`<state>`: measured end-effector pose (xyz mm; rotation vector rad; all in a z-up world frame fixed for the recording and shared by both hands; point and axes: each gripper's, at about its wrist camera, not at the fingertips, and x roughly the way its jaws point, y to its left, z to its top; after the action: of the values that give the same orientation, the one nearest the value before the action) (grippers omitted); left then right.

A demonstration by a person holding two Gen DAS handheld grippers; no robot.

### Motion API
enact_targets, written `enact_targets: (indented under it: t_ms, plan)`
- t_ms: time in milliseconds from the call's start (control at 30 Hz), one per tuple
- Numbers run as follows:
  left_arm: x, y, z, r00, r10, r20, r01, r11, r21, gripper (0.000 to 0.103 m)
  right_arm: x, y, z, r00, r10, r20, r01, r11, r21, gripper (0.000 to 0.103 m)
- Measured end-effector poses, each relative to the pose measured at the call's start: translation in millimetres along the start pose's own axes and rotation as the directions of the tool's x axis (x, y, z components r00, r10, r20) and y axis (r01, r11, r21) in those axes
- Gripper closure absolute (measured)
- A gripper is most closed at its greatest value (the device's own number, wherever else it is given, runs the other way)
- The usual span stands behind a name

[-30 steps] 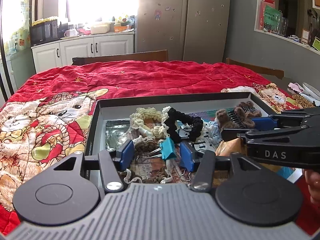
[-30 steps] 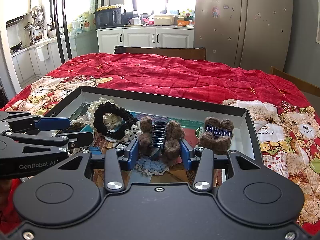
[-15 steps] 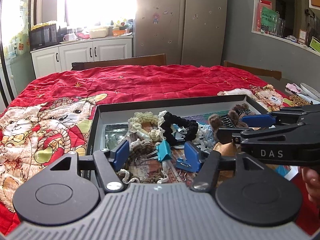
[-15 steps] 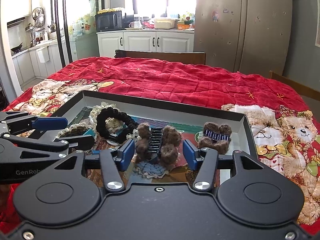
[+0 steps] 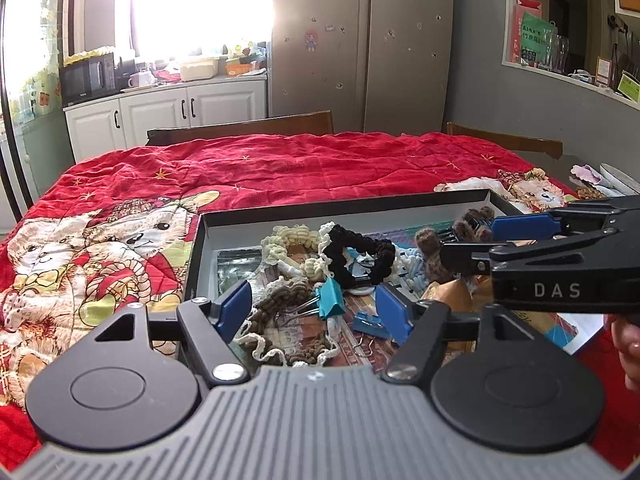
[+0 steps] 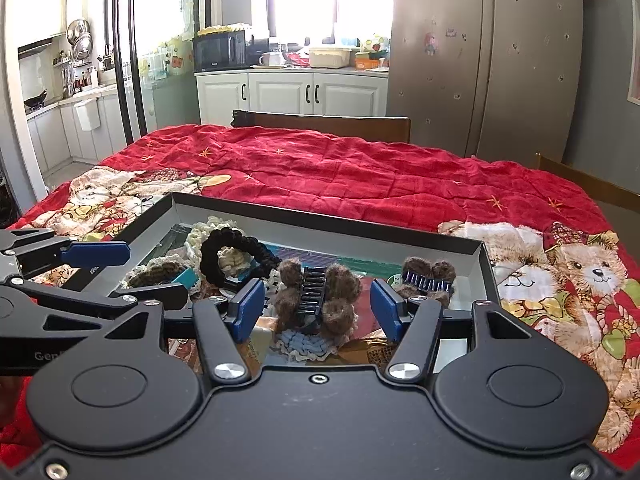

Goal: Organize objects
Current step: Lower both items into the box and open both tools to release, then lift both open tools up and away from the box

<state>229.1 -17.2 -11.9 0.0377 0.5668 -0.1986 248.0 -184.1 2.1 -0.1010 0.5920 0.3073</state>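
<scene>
Black tongs (image 6: 316,306) with blue pads (image 6: 250,308), silver screws, "DAS" lettering.

Two handheld grippers sit side by side, both angled downward. The left gripper (image 5: 316,312) has its blue-padded jaws opening, pads pressing on nothing. The right gripper (image 6: 318,306) is opening too, pads clear on both sides. A fingertip (image 5: 628,336) shows just under the right gripper
</scene>
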Motion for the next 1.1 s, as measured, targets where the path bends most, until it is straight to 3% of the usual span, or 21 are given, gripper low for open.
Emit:
enact_targets:
  t_ms: [767,1100]
  plan:
    - [-46,-3,-2,1.0,-0.007,0.014,0.007,1.0,0.001,0.016,-51,4,0,0.999,-0.012,0.039,0.012,1.0,-0.002,0.045]
    - [-75,-3,-3,1.0,-0.017,0.022,0.018,0.999,-0.027,0.013,-87,13,-6,0.998,-0.012,0.063,0.014,1.0,-0.021,0.04]
